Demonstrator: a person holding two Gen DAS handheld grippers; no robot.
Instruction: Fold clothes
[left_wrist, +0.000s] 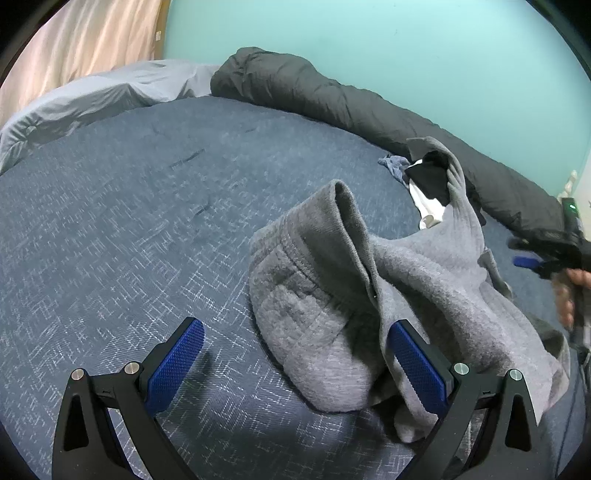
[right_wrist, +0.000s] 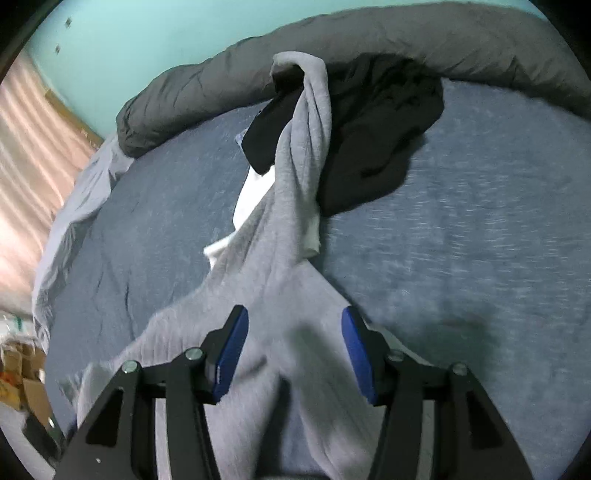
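Note:
A crumpled grey fleece garment (left_wrist: 369, 288) lies on the blue bed cover (left_wrist: 129, 229), one end trailing over a pile of clothes. My left gripper (left_wrist: 295, 326) is open just above the bed, its right finger (left_wrist: 413, 354) touching the fleece and its left finger (left_wrist: 184, 350) over bare cover. In the right wrist view the same grey garment (right_wrist: 280, 229) runs from the pile down between the fingers of my right gripper (right_wrist: 293, 317), which is open over it. A hand holds the right gripper (left_wrist: 532, 262) at the left view's right edge.
A black garment (right_wrist: 376, 140) and a white one (right_wrist: 251, 199) lie under the fleece's far end, with a small blue cloth (left_wrist: 395, 164) beside them. A rolled dark grey duvet (left_wrist: 332, 96) lines the turquoise wall. A pale sheet (left_wrist: 92, 99), curtain (left_wrist: 74, 44) and boxes (right_wrist: 22, 373) are left.

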